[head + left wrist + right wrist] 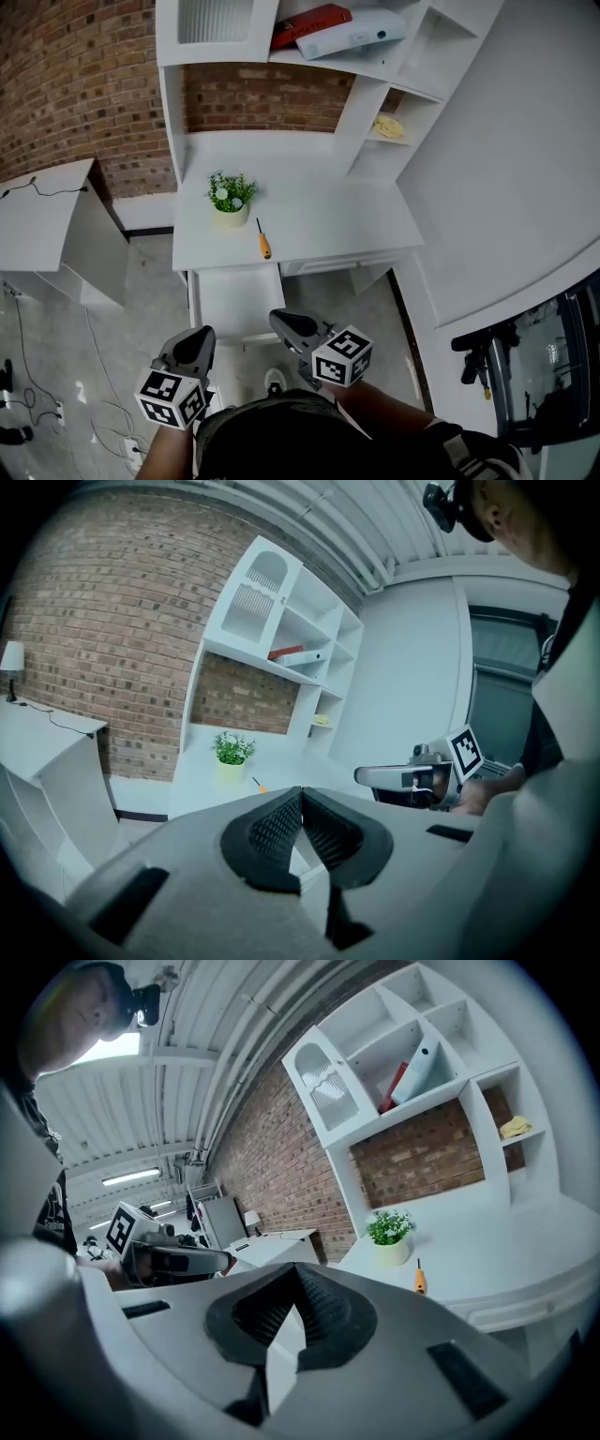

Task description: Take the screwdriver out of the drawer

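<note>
The screwdriver [263,241] lies on the desk [328,217] at frame centre, above the open drawer [234,298], so removal appears complete. The left gripper [199,334] and right gripper [279,319], lower centre, have their jaws pressed together and hold nothing.

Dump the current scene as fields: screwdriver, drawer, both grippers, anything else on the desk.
screwdriver: lying on the desk top, outside the drawer, orange handle towards the person
drawer: pulled open, nothing seen inside
potted plant: upright on the desk, just left of the screwdriver
left gripper: jaws together, empty, held low
right gripper: jaws together, empty, held low by the drawer front
</note>
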